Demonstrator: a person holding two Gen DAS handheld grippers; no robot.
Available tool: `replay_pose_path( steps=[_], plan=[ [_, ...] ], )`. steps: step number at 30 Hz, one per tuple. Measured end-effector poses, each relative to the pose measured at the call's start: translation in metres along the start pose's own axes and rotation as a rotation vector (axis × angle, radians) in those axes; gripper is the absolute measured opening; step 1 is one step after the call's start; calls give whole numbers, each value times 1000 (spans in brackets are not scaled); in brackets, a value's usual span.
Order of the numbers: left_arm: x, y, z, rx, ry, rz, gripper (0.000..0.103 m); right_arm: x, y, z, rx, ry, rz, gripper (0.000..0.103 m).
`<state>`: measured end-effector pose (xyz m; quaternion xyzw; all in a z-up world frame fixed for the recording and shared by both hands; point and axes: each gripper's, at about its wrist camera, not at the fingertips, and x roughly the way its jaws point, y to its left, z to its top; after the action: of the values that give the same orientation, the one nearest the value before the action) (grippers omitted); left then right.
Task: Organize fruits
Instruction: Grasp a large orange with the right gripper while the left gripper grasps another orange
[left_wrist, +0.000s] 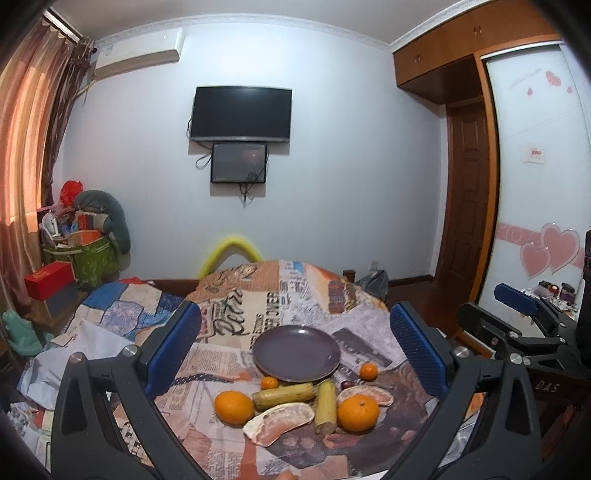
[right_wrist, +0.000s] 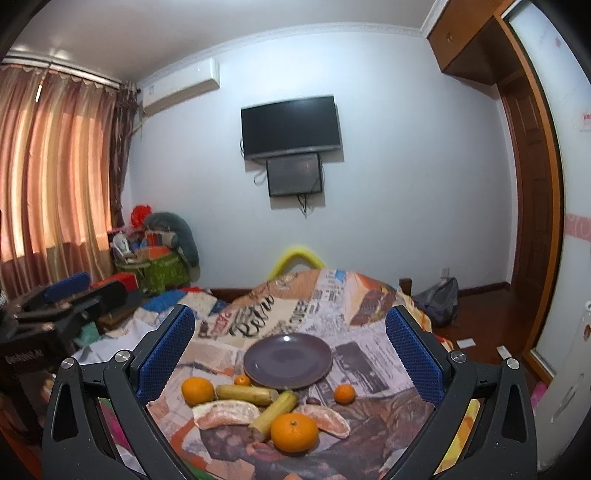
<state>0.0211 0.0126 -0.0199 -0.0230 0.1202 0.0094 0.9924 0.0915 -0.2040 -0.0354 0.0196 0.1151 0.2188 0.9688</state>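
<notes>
An empty purple plate (left_wrist: 296, 353) (right_wrist: 288, 360) lies on a table covered with a newspaper-print cloth (left_wrist: 258, 306). In front of it lie two large oranges (left_wrist: 234, 407) (left_wrist: 358, 412), two small tangerines (left_wrist: 269, 383) (left_wrist: 368, 371), two pomelo segments (left_wrist: 279, 422) (left_wrist: 367, 394), two yellow-green cane pieces (left_wrist: 284, 396) (left_wrist: 325, 406) and a small dark fruit (left_wrist: 346, 384). My left gripper (left_wrist: 295, 354) is open and empty above the table, framing the plate and fruit. My right gripper (right_wrist: 290, 360) is also open and empty, and shows at the right of the left view (left_wrist: 517, 306).
A patterned bedspread (left_wrist: 110, 314) lies left of the table. Boxes and bags (left_wrist: 85, 254) stand in the far left corner by the curtains. A television (left_wrist: 240, 113) hangs on the far wall. A wardrobe (left_wrist: 535, 184) and a door (left_wrist: 465, 192) are at the right.
</notes>
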Motion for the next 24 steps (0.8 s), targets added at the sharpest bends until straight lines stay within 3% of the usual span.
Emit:
replay_pose_path(
  steps=[10,15,18,24],
  plan=[
    [48,31,-35,0,165,61,102,59,-15,-49,-2,256,-3,103],
    [74,44,-55,-3,251,91,93,87,-22,-79,12,398,11,101],
    [91,54,-68,-4,314,90,80,99,-25,-94,29,474,32,96],
    [119,75,-94,-66,427,70,77,117,-26,-115,42,561,64,91]
  ],
)
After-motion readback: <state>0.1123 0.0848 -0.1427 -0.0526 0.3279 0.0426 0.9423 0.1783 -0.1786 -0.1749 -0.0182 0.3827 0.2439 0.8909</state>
